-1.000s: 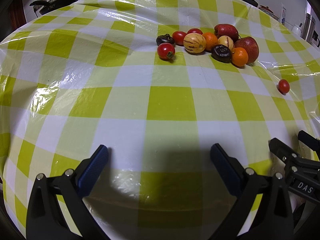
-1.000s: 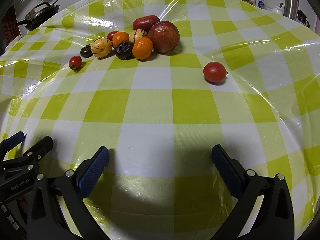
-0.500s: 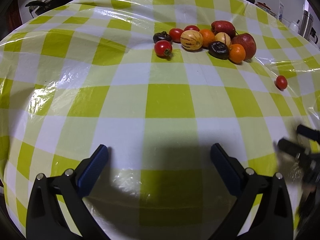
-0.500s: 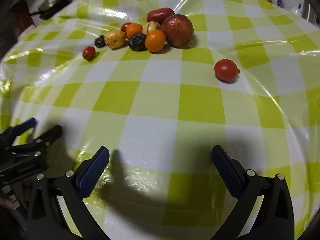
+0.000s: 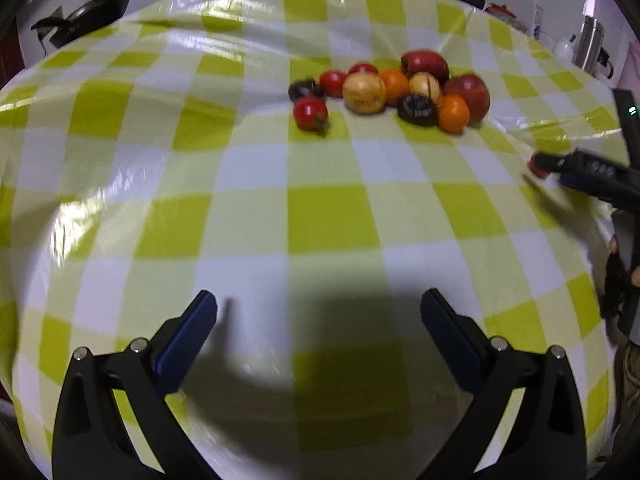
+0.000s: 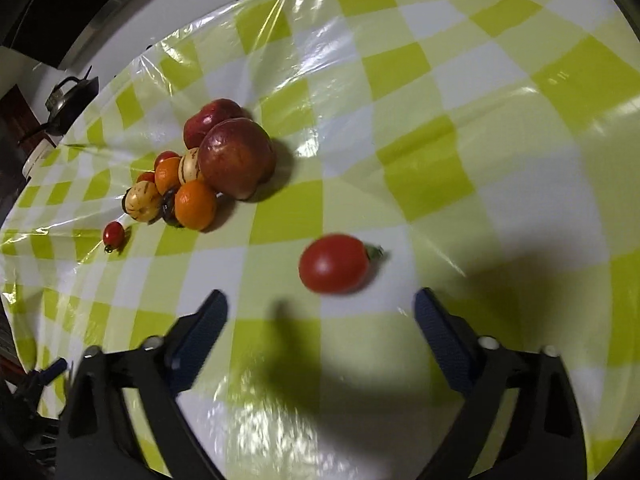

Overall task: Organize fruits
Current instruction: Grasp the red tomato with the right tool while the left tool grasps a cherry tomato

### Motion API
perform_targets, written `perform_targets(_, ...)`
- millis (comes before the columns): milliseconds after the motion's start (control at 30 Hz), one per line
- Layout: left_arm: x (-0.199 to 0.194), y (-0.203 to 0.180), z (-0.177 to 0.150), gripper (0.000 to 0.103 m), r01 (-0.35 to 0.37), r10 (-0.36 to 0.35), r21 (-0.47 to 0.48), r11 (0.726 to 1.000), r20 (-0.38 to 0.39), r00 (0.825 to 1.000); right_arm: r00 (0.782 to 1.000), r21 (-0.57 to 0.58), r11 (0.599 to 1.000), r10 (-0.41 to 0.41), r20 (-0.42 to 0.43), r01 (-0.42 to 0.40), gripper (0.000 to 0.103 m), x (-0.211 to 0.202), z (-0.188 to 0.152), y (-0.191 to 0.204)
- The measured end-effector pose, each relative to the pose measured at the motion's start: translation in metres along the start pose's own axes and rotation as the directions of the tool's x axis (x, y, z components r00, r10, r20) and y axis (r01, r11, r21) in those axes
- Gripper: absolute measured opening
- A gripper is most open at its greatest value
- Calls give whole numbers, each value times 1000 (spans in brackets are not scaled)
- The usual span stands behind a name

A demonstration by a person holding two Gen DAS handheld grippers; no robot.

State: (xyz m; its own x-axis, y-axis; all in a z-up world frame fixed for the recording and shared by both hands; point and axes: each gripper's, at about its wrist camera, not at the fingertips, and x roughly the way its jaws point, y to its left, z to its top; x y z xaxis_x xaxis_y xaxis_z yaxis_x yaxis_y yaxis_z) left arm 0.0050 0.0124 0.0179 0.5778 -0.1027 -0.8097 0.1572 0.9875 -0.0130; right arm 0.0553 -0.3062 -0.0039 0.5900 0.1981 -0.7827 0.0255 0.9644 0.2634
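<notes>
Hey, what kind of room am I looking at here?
Probably a home kitchen: a dark lidded wok and a steel kettle sit on the counter behind a table in yellow-green checked plastic cloth, with a pile of mixed fruit.

Glossy plastic-covered checked tablecloth (image 6: 440,92), shiny smooth tomato (image 6: 334,263), matt black, seemingly plastic right claw (image 6: 320,312)

Lone tomato (image 5: 536,165) right of the left gripper (image 5: 318,332) mostly hidden behind the blurred right gripper (image 5: 580,170), same tomato smeared just ahead of the right gripper's spread fingers, dark fruit (image 6: 170,209) far ahead-left largely covered by an orange (image 6: 196,205), hand (image 5: 620,264) cut by right edge.
</notes>
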Motion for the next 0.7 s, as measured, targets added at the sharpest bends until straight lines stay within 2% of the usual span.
perform_targets(133, 2, 16, 29, 102, 25, -25, -15, 1000, 29, 999, 1000, -54, 998, 24, -8, -24, 80, 8, 5, 8)
perform_targets(233, 13, 17, 51, 101, -1, 0, 22, 1000, 53, 999, 1000, -86, 996, 27, -15, -28, 73, 9, 5, 9)
perform_targets(300, 24, 19, 61, 86, 17, -18, 24, 1000, 39, 999, 999, -100, 994, 37, -24, -40, 71, 11, 4, 10)
perform_targets(333, 29, 19, 65, 84, 36, -36, 24, 999, 30, 999, 999, -105, 994, 39, -29, -42, 68, 11, 4, 10)
perform_targets(533, 57, 7, 85, 84, 76, -78, 67, 995, 29, 997, 999, -138, 990, 9, -32, -13, 66, 17, 9, 11)
perform_targets(633, 68, 11, 99, 83, 88, -90, 52, 995, 34, 995, 999, -146, 989, -12, -32, 7, 66, 20, 12, 9)
perform_targets(667, 72, 14, 103, 78, 89, -91, 43, 995, 33, 995, 999, -154, 988, -21, -31, 16, 66, 20, 12, 10)
perform_targets(700, 79, 16, 110, 66, 94, -95, 32, 995, 25, 995, 999, -160, 987, -34, -26, 29, 65, 21, 12, 11)
